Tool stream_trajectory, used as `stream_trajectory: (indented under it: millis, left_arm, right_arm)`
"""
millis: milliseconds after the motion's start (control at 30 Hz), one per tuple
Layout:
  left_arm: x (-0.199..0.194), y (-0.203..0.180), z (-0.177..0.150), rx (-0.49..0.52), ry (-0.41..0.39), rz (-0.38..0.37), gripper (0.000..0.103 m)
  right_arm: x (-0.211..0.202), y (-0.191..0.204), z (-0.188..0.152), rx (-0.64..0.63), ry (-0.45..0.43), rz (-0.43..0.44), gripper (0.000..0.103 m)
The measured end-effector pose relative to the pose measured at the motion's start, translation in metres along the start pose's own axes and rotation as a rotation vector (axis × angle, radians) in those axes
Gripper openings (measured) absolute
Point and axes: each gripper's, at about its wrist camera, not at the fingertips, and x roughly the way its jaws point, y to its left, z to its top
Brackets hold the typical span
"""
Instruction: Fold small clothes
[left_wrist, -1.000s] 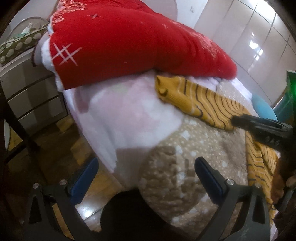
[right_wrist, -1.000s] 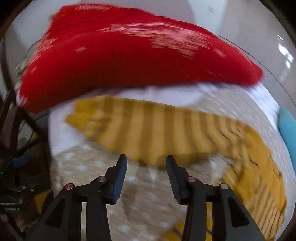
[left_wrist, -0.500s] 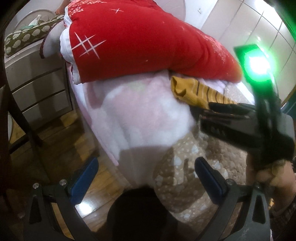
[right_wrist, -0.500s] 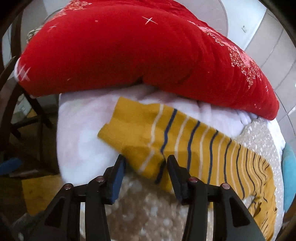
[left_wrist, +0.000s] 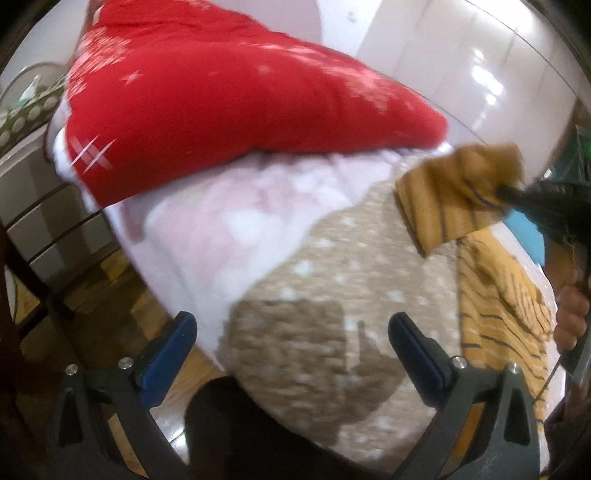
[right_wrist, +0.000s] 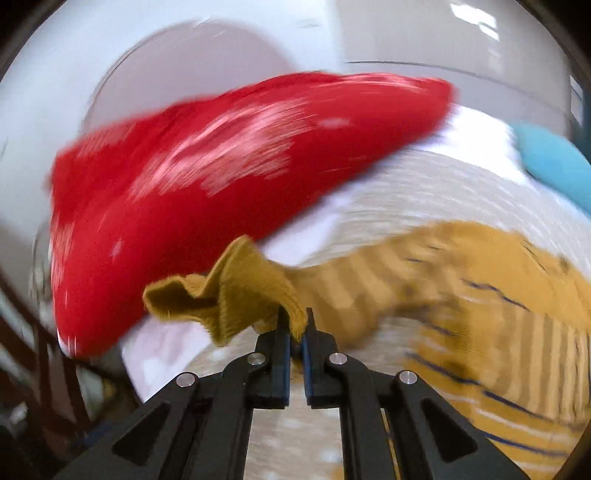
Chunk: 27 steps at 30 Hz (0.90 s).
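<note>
Mustard striped garment (right_wrist: 480, 314): cuff pinched in right gripper (right_wrist: 295, 328), body trailing right along the bed; left gripper (left_wrist: 291, 343) spread, empty, farther left.

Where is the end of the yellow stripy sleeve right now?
The right gripper pinches the sleeve cuff, lifted off the beige spotted blanket just below the red cushion. In the left wrist view it hangs at the right.

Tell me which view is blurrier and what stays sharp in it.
Right wrist view is blurrier: the red quilted blanket and mustard striped knit garment smear into streaks, while the right gripper stays sharp. Left wrist view is only mildly soft.
</note>
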Motion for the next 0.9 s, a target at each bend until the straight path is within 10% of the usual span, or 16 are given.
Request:
stream_trajectory:
  millis: [400,900]
  left_arm:
    - [0.005,-0.104,-0.013,0.229,0.048,-0.110,0.103]
    - [0.055,-0.188,-0.040,0.408,0.213,-0.184,0.103]
  right_arm:
    - [-0.094,-0.291,-0.091,0.682,-0.084,-0.242,0.006]
    - [-0.151,-0.335,-0.158,0.731,-0.125,-0.314,0.015]
